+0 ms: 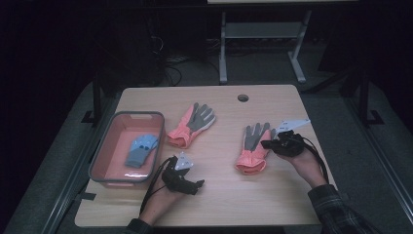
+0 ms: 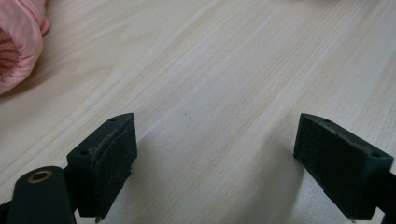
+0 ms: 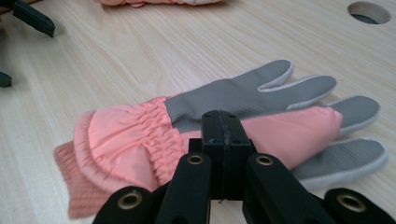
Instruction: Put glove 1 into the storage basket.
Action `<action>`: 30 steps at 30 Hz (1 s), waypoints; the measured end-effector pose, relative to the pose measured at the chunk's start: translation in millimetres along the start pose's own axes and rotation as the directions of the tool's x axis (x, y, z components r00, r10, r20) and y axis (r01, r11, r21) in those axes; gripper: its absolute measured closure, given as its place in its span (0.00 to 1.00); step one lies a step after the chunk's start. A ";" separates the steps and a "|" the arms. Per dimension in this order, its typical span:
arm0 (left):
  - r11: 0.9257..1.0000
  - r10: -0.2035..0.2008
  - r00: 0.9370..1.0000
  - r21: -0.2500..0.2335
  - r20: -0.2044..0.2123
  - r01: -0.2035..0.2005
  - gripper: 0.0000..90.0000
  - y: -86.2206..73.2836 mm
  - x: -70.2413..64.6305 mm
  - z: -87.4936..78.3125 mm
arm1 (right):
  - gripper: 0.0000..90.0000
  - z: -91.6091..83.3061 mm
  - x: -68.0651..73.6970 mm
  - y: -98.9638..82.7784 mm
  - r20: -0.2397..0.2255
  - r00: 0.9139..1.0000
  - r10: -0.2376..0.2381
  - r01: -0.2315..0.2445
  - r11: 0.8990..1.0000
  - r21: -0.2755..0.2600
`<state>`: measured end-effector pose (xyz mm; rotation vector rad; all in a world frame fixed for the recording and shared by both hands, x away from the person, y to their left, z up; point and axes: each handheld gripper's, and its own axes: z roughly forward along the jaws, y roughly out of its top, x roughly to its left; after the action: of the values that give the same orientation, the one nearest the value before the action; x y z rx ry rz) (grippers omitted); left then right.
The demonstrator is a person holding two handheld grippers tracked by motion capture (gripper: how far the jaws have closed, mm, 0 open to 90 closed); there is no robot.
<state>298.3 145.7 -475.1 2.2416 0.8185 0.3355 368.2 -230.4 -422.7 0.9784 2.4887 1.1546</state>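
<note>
Seen from the high view, a person works at a light wooden table (image 1: pixel 214 204) with a two-jaw tool in each hand. The right gripper (image 1: pixel 269 144) rests at the thumb side of a pink-and-grey glove (image 1: pixel 253 148) lying palm up on the right half of the table, fingers pointing away from the person. The left gripper (image 1: pixel 198 185) sits low over bare wood near the front edge, just right of a grey-rimmed pink bin (image 1: pixel 97 161) that holds a small blue-grey glove (image 1: pixel 140 150). A second pink-and-grey glove (image 1: pixel 191 126) lies between the bin and the first glove, well apart from both tools, and a round cable hole (image 1: pixel 243 97) marks the far edge. In the left gripper view, the left gripper (image 2: pixel 215 149) stands with its jaws spread wide and nothing between them, only wood grain below; a pink glove cuff (image 2: pixel 16 42) shows at the upper left corner. In the right gripper view, the right gripper (image 3: pixel 225 135) has its jaws pressed flat together, with no fabric visibly caught between the pads; they sit directly in front of the pink-and-grey glove (image 3: pixel 140 140), whose knitted cuff points left and whose grey fingers fan to the right. The cable hole (image 3: pixel 369 12) appears at the upper right.
</note>
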 end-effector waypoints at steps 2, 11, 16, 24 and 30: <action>1.000 0.009 1.000 -0.016 0.003 -0.008 0.14 -2.1 1.4 -0.2 | 1.00 5.1 -0.3 4.4 0.000 1.000 -0.004 0.004 1.000 0.006; 1.000 0.008 1.000 -0.021 0.004 -0.008 0.14 -2.9 1.6 -0.2 | 1.00 31.5 4.9 3.8 0.003 0.999 -0.038 0.037 0.992 0.117; 1.000 0.008 1.000 -0.021 0.004 -0.008 0.14 -2.9 1.6 -0.2 | 1.00 33.9 6.7 0.7 -0.003 0.999 -0.043 0.043 0.991 0.124; 1.000 0.010 1.000 -0.020 0.006 -0.010 0.14 -3.0 1.9 -0.3 | 1.00 25.8 30.9 -7.9 -0.062 0.997 -0.045 0.052 0.990 0.127; 1.000 0.010 1.000 -0.021 0.009 -0.009 0.14 -2.8 2.5 -0.1 | 1.00 19.3 49.2 -13.7 -0.068 0.997 -0.040 0.049 0.990 0.129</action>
<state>298.9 148.9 -477.0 2.2264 0.7962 0.3368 333.6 -193.1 -442.2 0.9257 2.6528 1.0378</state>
